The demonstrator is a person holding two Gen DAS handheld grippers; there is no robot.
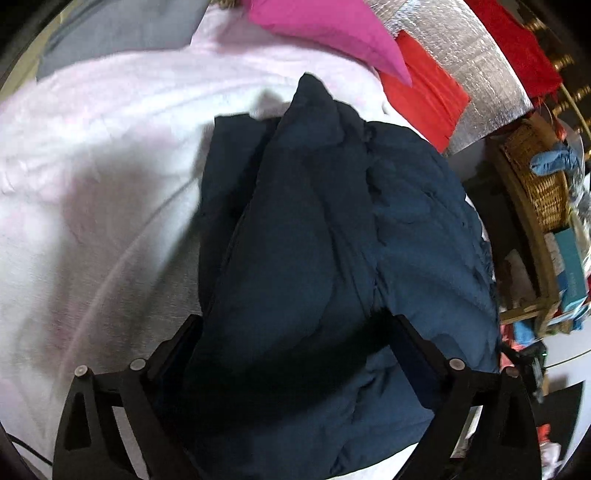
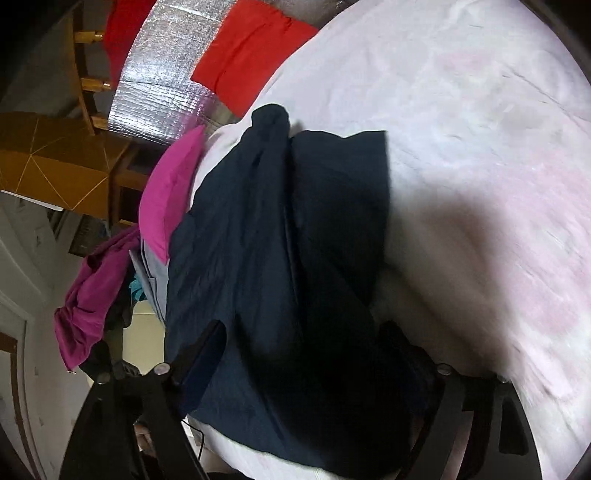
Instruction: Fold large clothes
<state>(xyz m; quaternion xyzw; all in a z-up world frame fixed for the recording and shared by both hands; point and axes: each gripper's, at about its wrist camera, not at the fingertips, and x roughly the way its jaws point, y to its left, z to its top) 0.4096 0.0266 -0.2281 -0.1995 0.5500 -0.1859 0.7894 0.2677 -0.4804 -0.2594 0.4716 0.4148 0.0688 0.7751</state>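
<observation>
A dark navy garment lies bunched and partly folded on a pale pink-white sheet. My left gripper hangs just over its near end, black fingers spread wide; the cloth fills the gap between them without being pinched. In the right wrist view the same navy garment runs away from me across the sheet. My right gripper is also spread wide over it, with loose cloth between the fingers. The fabric hides the pads' inner faces.
A bright pink cloth and a red cloth lie beyond the garment, by silver foil. A wicker basket and clutter stand right. Wooden furniture and a hanging magenta garment border the sheet's edge.
</observation>
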